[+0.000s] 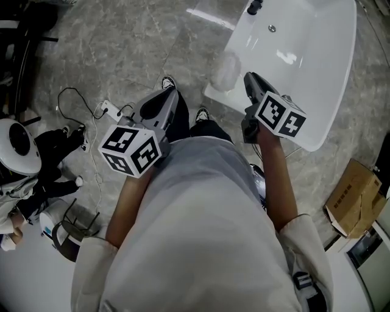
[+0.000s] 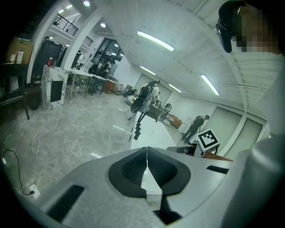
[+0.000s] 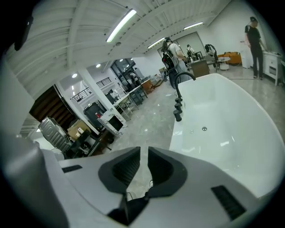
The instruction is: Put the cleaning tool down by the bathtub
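Observation:
The white bathtub fills the upper right of the head view, with a black faucet at its far end. A pale, blurred lump, apparently the cleaning tool, rests against the tub's near left rim. My right gripper hovers just right of it, above the tub's edge. In the right gripper view its jaws stand a narrow gap apart with nothing between them, and the tub lies ahead. My left gripper hangs over the floor to the left, its jaws closed tip to tip and empty.
A cardboard box lies on the floor at the right. Cables and a power strip trail across the grey floor at the left, near a white round device. A person stands beyond the tub, and tables line the far side.

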